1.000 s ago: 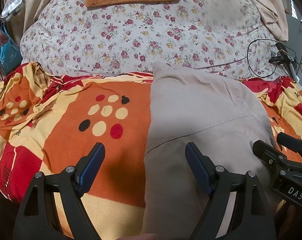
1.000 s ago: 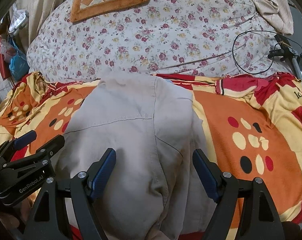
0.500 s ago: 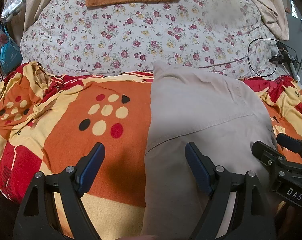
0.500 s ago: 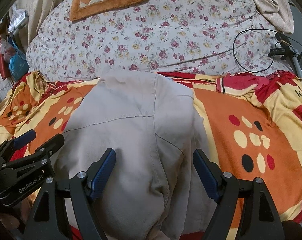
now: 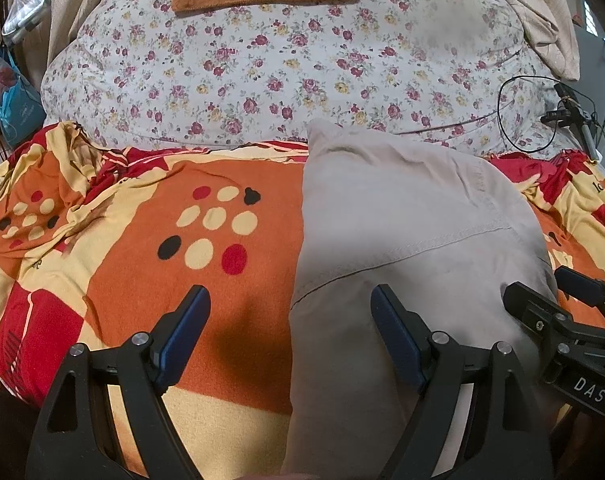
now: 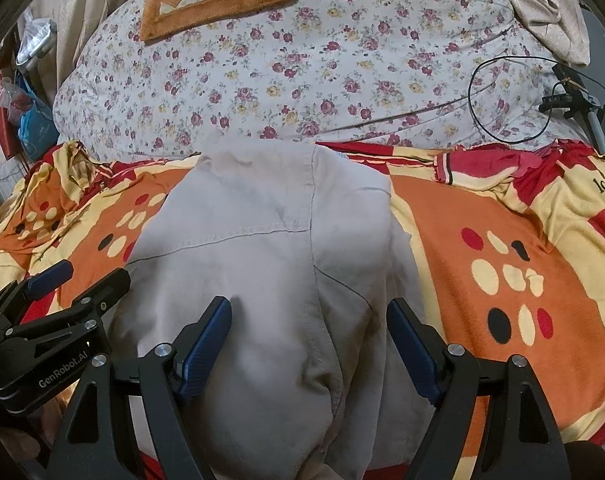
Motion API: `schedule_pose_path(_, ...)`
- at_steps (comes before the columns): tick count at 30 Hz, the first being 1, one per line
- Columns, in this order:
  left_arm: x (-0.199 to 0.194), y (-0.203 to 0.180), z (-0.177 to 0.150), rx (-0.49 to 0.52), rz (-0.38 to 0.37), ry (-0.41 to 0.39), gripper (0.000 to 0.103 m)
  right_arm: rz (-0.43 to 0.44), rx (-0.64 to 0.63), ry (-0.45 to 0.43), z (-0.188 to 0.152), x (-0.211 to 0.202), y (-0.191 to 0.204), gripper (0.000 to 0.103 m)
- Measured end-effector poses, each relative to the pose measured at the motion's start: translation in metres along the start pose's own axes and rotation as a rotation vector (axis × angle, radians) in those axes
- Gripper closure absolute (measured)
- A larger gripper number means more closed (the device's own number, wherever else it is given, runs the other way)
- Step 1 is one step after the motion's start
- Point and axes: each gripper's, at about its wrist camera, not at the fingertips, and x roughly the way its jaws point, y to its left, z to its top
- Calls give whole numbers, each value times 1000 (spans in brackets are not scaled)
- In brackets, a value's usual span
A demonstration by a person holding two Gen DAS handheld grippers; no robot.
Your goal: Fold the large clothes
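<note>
Bedding filled the left wrist view: a floral quilt [image 5: 282, 76] at the far side and an orange patterned blanket [image 5: 122, 260] nearer, with a beige garment [image 5: 402, 240] lying right of centre. The left gripper [image 5: 290, 332] hovered with fingers apart over the garment's left edge, gripping nothing. From the right wrist view, the right gripper [image 6: 310, 344] stood equally wide above the garment's near middle, nothing clamped. Stitched seams suggested soft, limp, medium-weight cloth, best pinched at edges or corners.
</note>
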Motion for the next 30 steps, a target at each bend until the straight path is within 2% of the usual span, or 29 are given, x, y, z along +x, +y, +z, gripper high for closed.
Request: schedule_pose_path(30, 3, -2, -2, 12, -1, -2, 20, 5, 4, 14, -3, 4, 10, 21)
